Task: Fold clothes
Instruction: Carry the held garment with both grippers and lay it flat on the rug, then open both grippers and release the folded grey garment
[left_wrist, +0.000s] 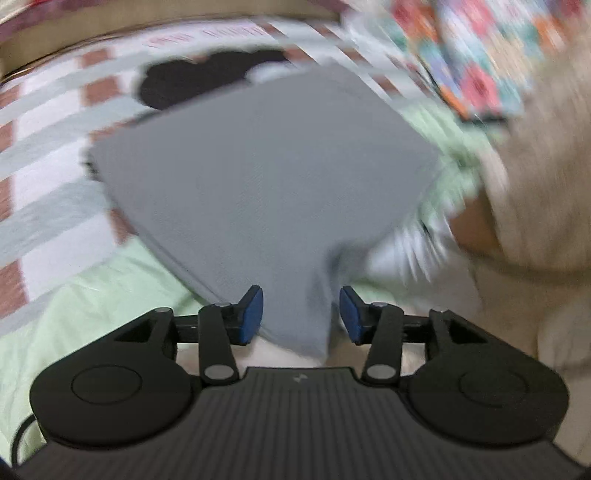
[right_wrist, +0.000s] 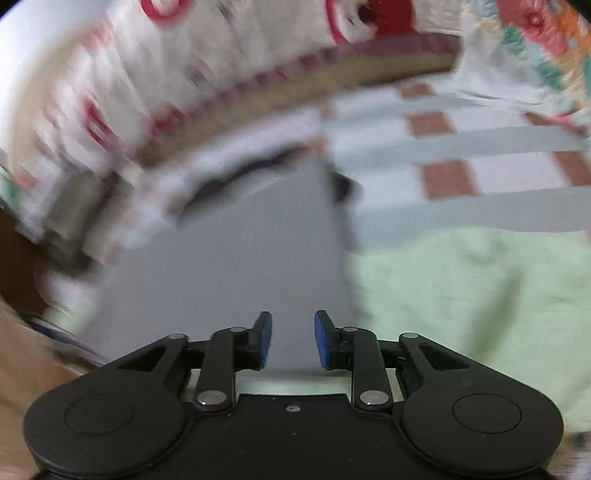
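Note:
A grey folded garment (left_wrist: 258, 173) lies as a flat square on a light green cloth (left_wrist: 92, 295) on the bed. In the left wrist view its near corner droops between the blue pads (left_wrist: 253, 314) of my left gripper (left_wrist: 301, 317). The jaws stand apart, with a gap at the right pad. In the blurred right wrist view the same grey garment (right_wrist: 251, 258) stretches ahead of my right gripper (right_wrist: 293, 341). Its pads (right_wrist: 323, 339) are apart, with the grey fabric's near edge showing between them.
A checked bedspread (left_wrist: 48, 147) in white, grey and brown covers the bed (right_wrist: 480, 155). A black item (left_wrist: 184, 81) lies behind the grey garment. A colourful patchwork cloth (left_wrist: 472, 55) is at the upper right. A person's beige clothing (left_wrist: 535, 184) fills the right side. Green cloth (right_wrist: 461, 295) spreads to the right.

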